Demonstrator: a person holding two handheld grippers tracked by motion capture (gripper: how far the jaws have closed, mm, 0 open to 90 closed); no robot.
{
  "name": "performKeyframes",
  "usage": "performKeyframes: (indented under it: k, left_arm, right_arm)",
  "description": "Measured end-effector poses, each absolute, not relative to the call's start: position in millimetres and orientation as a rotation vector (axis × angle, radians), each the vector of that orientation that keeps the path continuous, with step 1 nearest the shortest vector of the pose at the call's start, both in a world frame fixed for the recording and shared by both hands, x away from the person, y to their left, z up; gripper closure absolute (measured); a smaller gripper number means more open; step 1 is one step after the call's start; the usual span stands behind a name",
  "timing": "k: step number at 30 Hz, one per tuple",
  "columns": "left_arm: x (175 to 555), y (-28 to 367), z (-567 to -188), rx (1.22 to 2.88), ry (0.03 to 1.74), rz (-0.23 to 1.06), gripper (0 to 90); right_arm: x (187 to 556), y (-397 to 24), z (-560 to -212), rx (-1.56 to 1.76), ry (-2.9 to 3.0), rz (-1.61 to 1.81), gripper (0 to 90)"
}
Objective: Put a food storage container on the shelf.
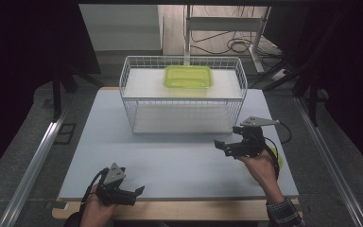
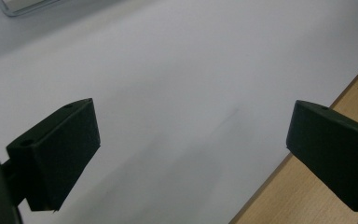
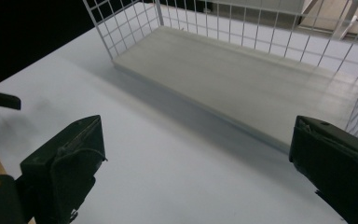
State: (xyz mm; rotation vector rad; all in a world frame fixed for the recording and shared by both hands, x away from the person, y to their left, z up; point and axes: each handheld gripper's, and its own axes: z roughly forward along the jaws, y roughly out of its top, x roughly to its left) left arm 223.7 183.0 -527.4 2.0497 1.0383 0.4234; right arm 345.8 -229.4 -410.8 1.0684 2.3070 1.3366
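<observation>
Two hand-held tools work over a pale tabletop (image 1: pixel 170 161). The left tool (image 1: pixel 134 193), at the near edge by the left corner, has its jaws spread apart with nothing between them; its own view shows bare surface and the wooden rim. The right tool (image 1: pixel 222 145), near the right edge, also stands wide open and empty, pointing toward one white wire basket (image 1: pixel 183 97) at the far edge, well apart from both tools. One yellow-green container (image 1: pixel 188 76) lies on the basket's upper shelf. A yellow-green patch behind the right hand (image 1: pixel 257 163) is mostly hidden and cannot be identified. One checked sleeve (image 1: pixel 283 213) is cut off at the bottom.
</observation>
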Motion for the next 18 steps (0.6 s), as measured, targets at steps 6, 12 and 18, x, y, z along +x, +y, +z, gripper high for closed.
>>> performKeyframes:
  k: [6,12,18]
  left_arm:
    - [223.6,184.0,-527.3,2.04,1.042,0.428,1.9]
    - [223.1,185.6,-526.2,2.015,1.043,0.429,1.8]
    - [222.0,184.0,-526.1,2.025,0.998,0.442,1.5]
  right_arm:
    - [334.6,-234.1,-424.6,1.079,2.314,1.322,3.8]
    - [321.8,-238.3,-432.4,1.077,2.304,1.325,3.8]
    - [311.6,-240.7,-441.7,1.095,2.308,1.353,4.0]
